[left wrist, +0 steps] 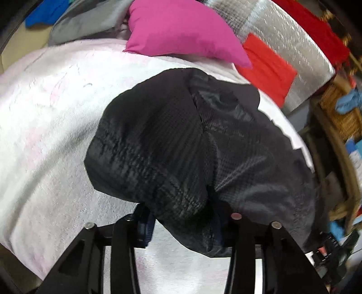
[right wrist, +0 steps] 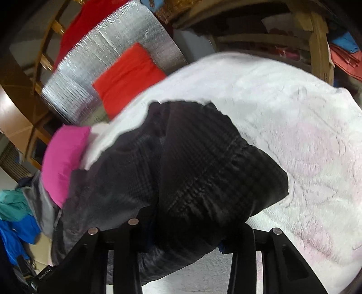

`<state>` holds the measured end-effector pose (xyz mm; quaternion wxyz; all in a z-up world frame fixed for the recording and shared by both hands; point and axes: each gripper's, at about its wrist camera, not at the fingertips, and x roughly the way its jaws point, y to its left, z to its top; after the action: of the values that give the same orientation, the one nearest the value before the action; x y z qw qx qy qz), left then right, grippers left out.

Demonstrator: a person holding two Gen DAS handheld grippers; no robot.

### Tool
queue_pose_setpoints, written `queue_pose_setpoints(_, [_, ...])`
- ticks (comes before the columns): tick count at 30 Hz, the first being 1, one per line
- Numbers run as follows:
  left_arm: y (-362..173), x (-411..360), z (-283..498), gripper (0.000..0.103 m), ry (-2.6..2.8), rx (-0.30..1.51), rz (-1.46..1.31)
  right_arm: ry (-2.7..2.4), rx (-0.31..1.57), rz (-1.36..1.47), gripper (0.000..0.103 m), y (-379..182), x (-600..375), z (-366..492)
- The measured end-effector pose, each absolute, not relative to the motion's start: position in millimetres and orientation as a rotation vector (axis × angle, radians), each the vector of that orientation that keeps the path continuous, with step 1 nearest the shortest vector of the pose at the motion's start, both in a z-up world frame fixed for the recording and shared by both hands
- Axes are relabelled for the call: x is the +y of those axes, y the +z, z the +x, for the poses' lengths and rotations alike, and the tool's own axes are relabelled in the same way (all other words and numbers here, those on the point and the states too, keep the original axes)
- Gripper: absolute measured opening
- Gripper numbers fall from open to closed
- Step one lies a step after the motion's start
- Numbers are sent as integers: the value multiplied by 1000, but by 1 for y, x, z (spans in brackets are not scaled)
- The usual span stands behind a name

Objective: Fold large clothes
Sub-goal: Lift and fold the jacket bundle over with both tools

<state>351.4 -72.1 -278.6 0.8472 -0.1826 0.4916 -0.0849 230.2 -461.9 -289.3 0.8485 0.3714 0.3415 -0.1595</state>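
Observation:
A black quilted jacket (left wrist: 169, 140) lies bunched on a white fluffy blanket (left wrist: 45, 117) that covers the work surface. My left gripper (left wrist: 183, 226) is shut on a thick fold at the jacket's near edge, and the fabric hides its right pad. In the right wrist view the same jacket (right wrist: 192, 162) bulges up over the blanket (right wrist: 294, 135). My right gripper (right wrist: 183, 239) is shut on another bunched fold, which fills the gap between the fingers. Part of the jacket hangs below the jaws in both views.
A pink garment (left wrist: 181, 29) and a folded red one (left wrist: 267, 67) lie beyond the jacket, beside a silver foil mat (left wrist: 294, 45). Grey clothes (left wrist: 90, 20) and blue ones (left wrist: 45, 13) are piled at the far left. A wooden frame (right wrist: 316, 34) stands past the blanket's edge.

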Motion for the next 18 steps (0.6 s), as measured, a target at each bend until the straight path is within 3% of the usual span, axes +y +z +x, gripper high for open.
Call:
queue_pose_setpoints(3, [-277, -68, 348, 52, -173, 1044, -390, -312, 710, 844, 45, -289, -468, 226])
queue_pose_setpoints(4, [-278, -66, 349, 58, -173, 1062, -407, -305, 711, 867, 46, -291, -470, 224])
queue_pose_setpoints(8, [-281, -52, 349, 72, -171, 1099, -470, -255, 726, 1018, 70, -300, -480, 216])
queue_pose_setpoints(13, [-276, -55, 324, 73, -215, 1100, -445, -119, 749, 1111, 78, -304, -471, 214])
queue_pose_setpoints(18, [-272, -99, 304, 73, -347, 1120, -310, 9, 819, 1160, 79, -316, -445, 227])
